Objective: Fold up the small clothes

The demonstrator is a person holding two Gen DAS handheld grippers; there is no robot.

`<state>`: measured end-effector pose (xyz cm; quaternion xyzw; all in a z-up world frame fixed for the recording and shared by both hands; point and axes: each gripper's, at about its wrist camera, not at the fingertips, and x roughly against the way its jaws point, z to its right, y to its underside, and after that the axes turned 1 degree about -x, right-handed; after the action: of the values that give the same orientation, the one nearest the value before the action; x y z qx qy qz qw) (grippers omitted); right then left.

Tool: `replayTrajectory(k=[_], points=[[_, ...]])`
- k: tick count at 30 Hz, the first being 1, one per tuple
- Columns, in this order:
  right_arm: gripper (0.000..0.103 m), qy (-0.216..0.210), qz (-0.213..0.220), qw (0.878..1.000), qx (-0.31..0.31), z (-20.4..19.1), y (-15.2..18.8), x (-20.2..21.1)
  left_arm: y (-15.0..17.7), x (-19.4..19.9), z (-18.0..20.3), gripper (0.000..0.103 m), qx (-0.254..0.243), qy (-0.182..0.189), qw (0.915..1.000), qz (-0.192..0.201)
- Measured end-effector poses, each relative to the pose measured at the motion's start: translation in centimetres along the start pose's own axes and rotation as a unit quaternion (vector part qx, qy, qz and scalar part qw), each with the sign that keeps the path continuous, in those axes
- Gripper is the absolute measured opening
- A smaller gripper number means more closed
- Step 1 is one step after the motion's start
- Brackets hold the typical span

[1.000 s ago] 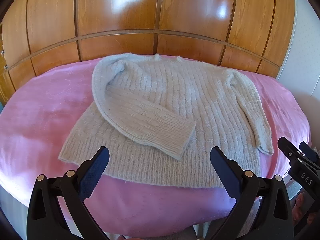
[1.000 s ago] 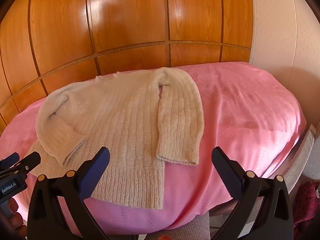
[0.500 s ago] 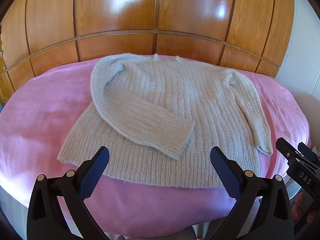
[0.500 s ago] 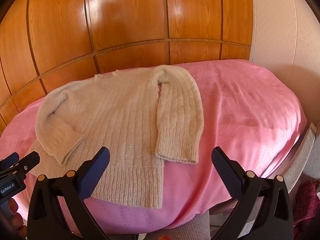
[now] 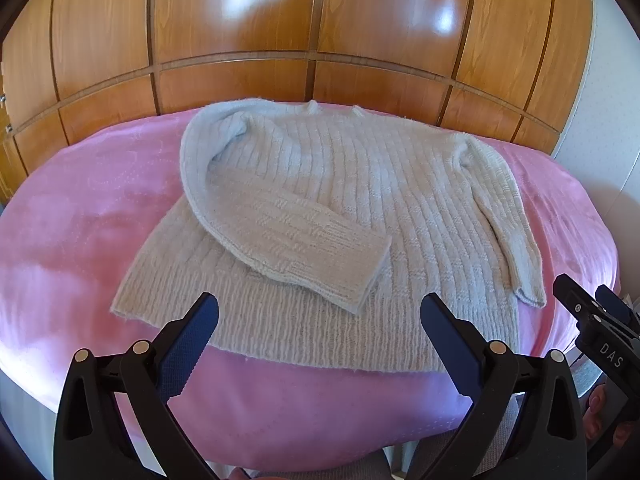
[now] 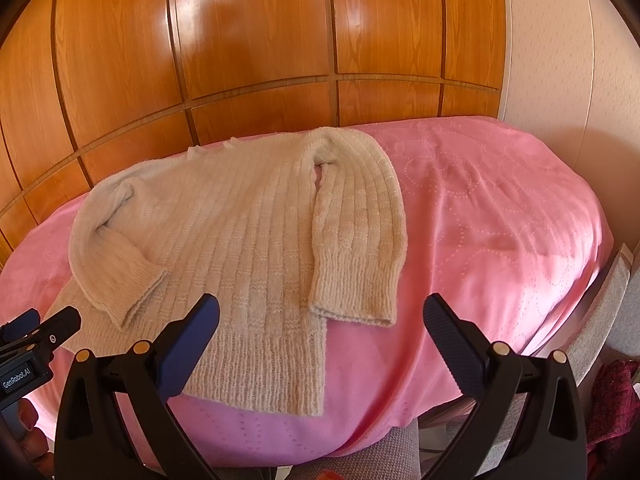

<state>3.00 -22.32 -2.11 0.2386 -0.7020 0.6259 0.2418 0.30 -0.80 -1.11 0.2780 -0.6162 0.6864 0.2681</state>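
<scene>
Bed [image 5: 80,216] with pink cover carries one ribbed knit sweater [image 5: 360,200], flat, hem at the near edge, neck toward the far edge. One sleeve folded across its body; probably nothing else there.

My left gripper [image 5: 319,330] hangs wide open above the sweater's [image 5: 360,208] hem; one sleeve [image 5: 296,244] lies folded just ahead.
</scene>
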Motion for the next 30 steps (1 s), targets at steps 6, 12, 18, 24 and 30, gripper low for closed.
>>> replayTrajectory(k=[6, 12, 18, 24, 30], points=[[0.101, 0.001, -0.004, 1.000, -0.001, 0.1, 0.0, -0.2, 0.0, -0.2, -0.2, 0.100, 0.002, 0.003, 1.0000, -0.006], [0.101, 0.001, -0.010, 1.000, -0.003, 0.2, 0.0, -0.4, 0.1, -0.9, -0.6, 0.100, 0.010, 0.017, 0.9995, -0.025], [0.101, 0.005, -0.016, 1.000, -0.006, 0.6, 0.1, -0.8, 0.9, -2.0, -0.8, 0.100, 0.011, 0.082, 0.9944, -0.067], [0.101, -0.046, -0.032, 0.998, -0.023, 1.4, 0.2, -2.2, 0.9, -2.5, -2.3, 0.100, 0.045, 0.112, 0.9902, -0.070], [0.101, -0.145, -0.088, 0.984, -0.059, 2.4, 0.5, -4.8, -0.3, -3.8, -6.5, 0.100, 0.097, 0.070, 0.9913, -0.055]])
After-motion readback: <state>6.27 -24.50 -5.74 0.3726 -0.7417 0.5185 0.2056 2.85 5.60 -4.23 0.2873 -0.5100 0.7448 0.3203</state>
